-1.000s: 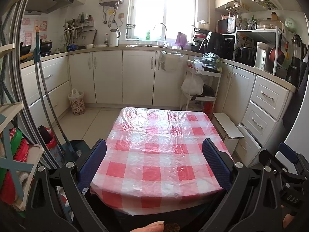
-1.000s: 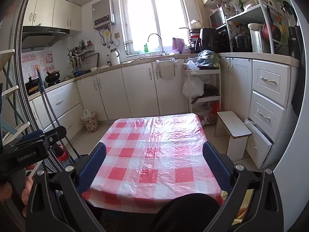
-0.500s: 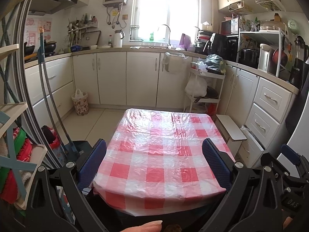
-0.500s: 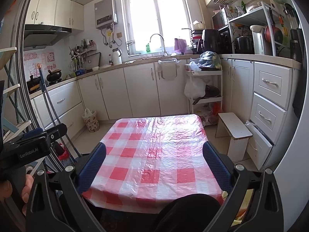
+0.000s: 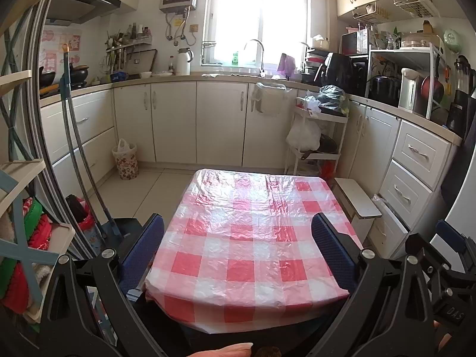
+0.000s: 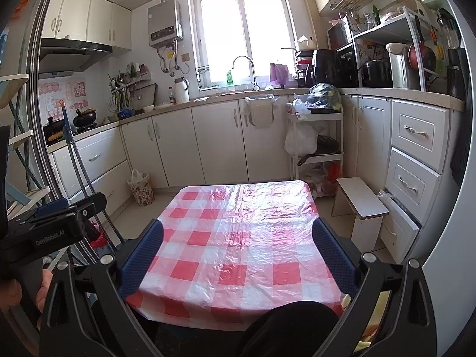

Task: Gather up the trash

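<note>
A small table with a red-and-white checked plastic cover (image 5: 253,232) stands in front of me and also shows in the right wrist view (image 6: 244,244). No trash lies on it. A floral waste bin lined with a white bag (image 5: 125,160) stands on the floor by the left cabinets; it shows in the right wrist view too (image 6: 141,189). My left gripper (image 5: 238,247) is open and empty above the table's near edge. My right gripper (image 6: 238,253) is open and empty, also above the near edge. The left gripper's body (image 6: 53,229) shows at the left of the right wrist view.
White cabinets (image 5: 220,125) run along the back and both sides. A white trolley with bags (image 5: 321,131) stands at the back right, a low stool (image 5: 357,199) right of the table. Mop handles (image 5: 80,154) and a shelf rack (image 5: 20,238) stand on the left.
Both grippers have lifted and drawn back slightly, so the table sits lower and smaller in both views. Both stay open and empty.
</note>
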`<state>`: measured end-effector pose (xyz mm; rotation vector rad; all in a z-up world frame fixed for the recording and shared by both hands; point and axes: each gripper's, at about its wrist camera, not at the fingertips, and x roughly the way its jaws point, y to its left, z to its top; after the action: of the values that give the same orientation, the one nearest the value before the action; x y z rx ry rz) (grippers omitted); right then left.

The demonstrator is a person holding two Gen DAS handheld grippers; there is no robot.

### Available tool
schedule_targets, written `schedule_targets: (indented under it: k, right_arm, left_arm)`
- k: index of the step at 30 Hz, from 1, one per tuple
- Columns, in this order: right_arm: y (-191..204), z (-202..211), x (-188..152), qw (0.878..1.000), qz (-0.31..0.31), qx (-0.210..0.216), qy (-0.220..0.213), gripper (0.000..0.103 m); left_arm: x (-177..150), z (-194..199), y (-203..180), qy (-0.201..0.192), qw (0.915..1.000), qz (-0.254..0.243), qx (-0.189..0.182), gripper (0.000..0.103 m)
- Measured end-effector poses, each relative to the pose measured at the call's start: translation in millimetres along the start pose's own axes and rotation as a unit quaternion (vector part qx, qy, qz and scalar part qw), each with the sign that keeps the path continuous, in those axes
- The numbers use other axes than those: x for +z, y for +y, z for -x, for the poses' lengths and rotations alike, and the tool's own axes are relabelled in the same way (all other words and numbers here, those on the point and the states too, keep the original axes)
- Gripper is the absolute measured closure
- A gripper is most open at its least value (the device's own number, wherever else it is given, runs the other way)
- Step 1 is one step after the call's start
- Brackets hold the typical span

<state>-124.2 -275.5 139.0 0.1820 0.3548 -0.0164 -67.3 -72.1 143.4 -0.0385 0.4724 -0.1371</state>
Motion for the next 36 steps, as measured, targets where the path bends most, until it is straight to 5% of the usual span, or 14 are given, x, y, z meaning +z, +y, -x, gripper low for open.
schedule_targets:
  k: [36]
  right_arm:
    - [1.8, 6.9, 6.3, 1.0, 0.001, 0.002, -0.011, 0.007]
  left_arm:
    - [1.3, 6.4, 3.2, -0.013, 0.9999, -0.002, 0.007, 0.007]
